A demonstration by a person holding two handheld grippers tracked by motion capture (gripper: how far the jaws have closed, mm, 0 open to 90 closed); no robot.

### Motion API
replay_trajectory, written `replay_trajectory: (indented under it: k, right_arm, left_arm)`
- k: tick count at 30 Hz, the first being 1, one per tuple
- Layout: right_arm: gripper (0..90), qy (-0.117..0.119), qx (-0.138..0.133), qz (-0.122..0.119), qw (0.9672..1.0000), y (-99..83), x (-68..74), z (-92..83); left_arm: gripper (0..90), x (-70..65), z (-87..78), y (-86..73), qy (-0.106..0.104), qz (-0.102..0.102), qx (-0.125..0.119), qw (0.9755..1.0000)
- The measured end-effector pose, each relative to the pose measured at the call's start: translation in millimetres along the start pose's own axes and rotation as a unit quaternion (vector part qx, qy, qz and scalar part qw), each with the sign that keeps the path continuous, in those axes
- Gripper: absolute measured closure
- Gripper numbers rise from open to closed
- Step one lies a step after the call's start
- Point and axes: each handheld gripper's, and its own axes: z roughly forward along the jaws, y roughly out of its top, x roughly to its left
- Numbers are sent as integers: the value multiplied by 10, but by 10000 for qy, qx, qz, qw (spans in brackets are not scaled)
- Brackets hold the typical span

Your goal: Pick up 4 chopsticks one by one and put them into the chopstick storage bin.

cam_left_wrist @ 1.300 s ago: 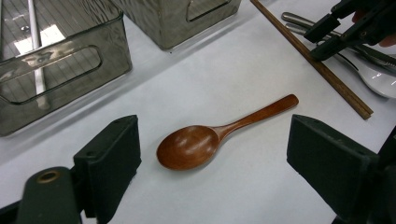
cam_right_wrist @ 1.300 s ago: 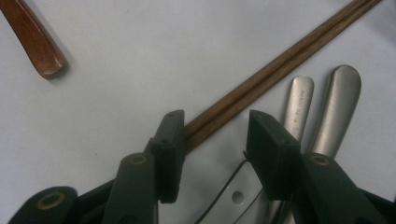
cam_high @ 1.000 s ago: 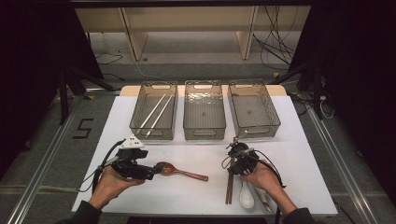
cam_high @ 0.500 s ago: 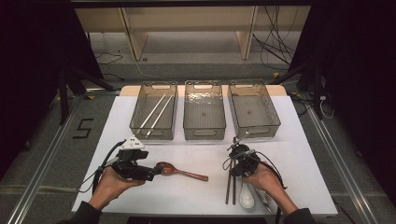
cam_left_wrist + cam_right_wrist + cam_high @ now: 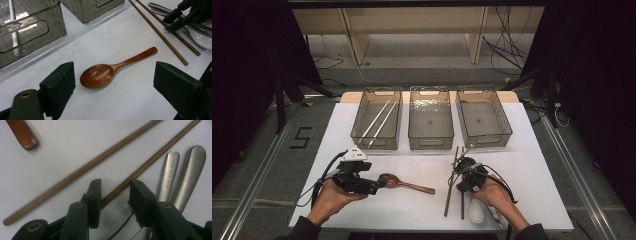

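Two thin brown wooden chopsticks (image 5: 454, 181) lie side by side near the front edge of the white surface (image 5: 522, 165), right of centre, long axes running front to back. Right tool (image 5: 460, 173) sits directly over them, jaws half open and just been closing; one stick passes between the pads (image 5: 95, 195), which seem not yet to press it, though contact is hard to judge. Left tool (image 5: 113, 85) stands wide, empty, facing the reddish-brown wooden spoon (image 5: 404, 183) just beside it. Right hand is plainly nearer the sticks.
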Motion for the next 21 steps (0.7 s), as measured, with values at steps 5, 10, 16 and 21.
replay_trajectory:
  k: [5, 10, 16, 21]
  right_arm:
    - [660, -7, -31, 14, 10000, 15, 0, -4]
    - [691, -9, 5, -118, 9999, 63, 50, -9]
    - [576, 31, 207, 31, 9998, 63, 15, 26]
    - [577, 33, 220, 23, 9997, 64, 16, 25]
  left_arm:
    - [170, 4, 7, -5, 4, -2, 13, 10000]
    - [171, -5, 12, -6, -2, -10, 20, 10000]
    - [172, 0, 11, -8, 3, -15, 18, 10000]
    - [173, 2, 18, -10, -3, 8, 26, 10000]
